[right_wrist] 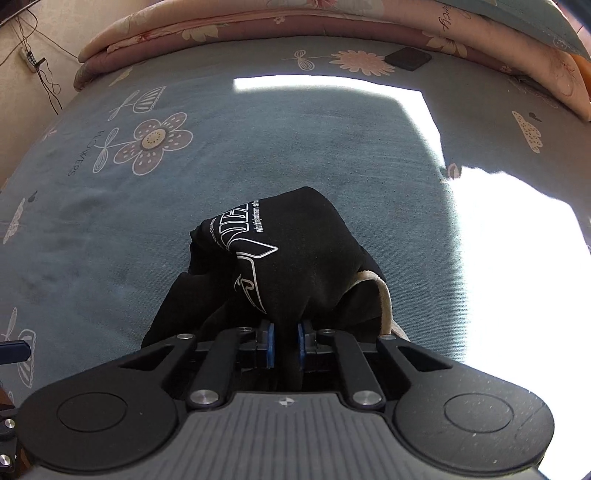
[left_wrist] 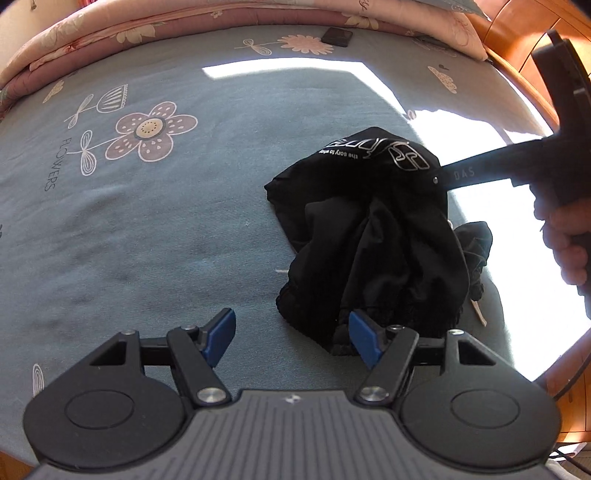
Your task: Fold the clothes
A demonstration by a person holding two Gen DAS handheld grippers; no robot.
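A black garment [left_wrist: 369, 236] with white printed lettering hangs bunched above the blue-grey bedsheet [left_wrist: 147, 229]. My right gripper [right_wrist: 286, 343] is shut on a fold of the garment [right_wrist: 295, 258] and lifts it; it shows from the side in the left wrist view [left_wrist: 437, 181]. My left gripper [left_wrist: 291, 338] is open, its right blue pad [left_wrist: 364, 341] touching the garment's gathered lower hem and its left pad over bare sheet. A cream inner lining [right_wrist: 384, 299] shows at the garment's right.
A folded pink floral quilt [left_wrist: 221, 22] lies along the far edge of the bed. A small dark flat object [left_wrist: 337, 36] rests near it. A wooden headboard [left_wrist: 524, 40] stands at right. Bright sun patches [right_wrist: 517, 258] fall on the sheet's right side.
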